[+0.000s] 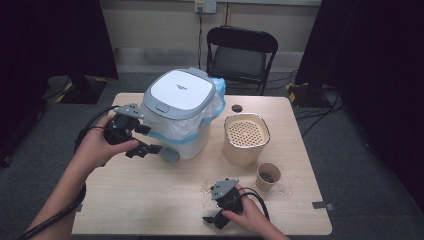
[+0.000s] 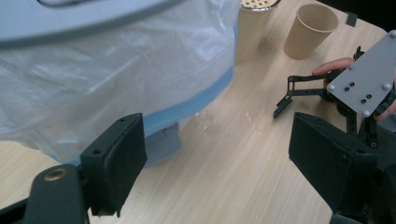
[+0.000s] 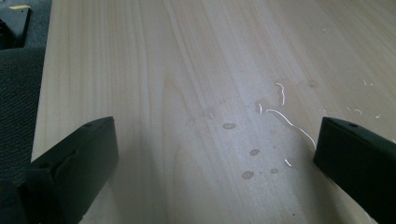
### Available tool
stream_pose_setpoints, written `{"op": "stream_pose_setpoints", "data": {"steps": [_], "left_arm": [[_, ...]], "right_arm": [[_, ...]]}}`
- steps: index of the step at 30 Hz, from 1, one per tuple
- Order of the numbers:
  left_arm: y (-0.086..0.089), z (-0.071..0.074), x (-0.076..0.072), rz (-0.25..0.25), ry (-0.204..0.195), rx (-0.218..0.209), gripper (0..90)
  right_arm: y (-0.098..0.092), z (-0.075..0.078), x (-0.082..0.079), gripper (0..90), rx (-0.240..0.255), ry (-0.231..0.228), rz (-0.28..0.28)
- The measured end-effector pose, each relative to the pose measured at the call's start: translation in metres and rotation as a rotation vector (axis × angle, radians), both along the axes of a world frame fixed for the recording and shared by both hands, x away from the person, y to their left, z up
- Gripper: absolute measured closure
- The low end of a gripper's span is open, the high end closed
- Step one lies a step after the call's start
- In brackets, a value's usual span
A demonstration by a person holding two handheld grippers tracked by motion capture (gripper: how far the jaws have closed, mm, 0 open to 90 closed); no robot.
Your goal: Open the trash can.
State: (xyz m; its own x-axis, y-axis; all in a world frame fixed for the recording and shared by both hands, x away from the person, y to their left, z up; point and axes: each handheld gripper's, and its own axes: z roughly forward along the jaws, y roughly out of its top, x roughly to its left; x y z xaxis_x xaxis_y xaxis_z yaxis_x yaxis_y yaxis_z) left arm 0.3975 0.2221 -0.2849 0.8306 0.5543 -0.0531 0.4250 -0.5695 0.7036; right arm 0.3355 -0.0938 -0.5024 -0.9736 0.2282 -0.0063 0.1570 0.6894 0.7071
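A white bin [image 1: 180, 115] with a grey-white lid and a clear plastic liner stands at the table's middle. My left gripper [image 1: 145, 148] hovers at its lower front left, close to the grey foot pedal [image 1: 170, 154]. In the left gripper view the jaws of my left gripper [image 2: 219, 163] stand wide apart with nothing between them, and the bin [image 2: 107, 70] and pedal [image 2: 161, 147] lie just beyond. My right gripper [image 1: 212, 220] rests low near the table's front edge. My right gripper [image 3: 215, 158] is open over bare wood with a few drops of liquid [image 3: 247, 173].
A beige container [image 1: 246, 137] with a perforated insert stands right of the bin, and a paper cup [image 1: 268, 176] in front of it. A small dark disc [image 1: 237, 108] lies at the back. A black chair [image 1: 242, 57] stands behind the table [image 1: 150, 200].
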Motion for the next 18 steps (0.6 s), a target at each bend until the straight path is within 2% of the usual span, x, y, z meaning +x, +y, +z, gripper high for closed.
{"op": "stream_pose_setpoints", "data": {"steps": [18], "left_arm": [[-0.008, 0.025, 0.010, -0.005, -0.010, 0.018, 18.6]], "right_arm": [[0.000, 0.000, 0.000, 0.0, 0.000, -0.001, 0.001]]}}
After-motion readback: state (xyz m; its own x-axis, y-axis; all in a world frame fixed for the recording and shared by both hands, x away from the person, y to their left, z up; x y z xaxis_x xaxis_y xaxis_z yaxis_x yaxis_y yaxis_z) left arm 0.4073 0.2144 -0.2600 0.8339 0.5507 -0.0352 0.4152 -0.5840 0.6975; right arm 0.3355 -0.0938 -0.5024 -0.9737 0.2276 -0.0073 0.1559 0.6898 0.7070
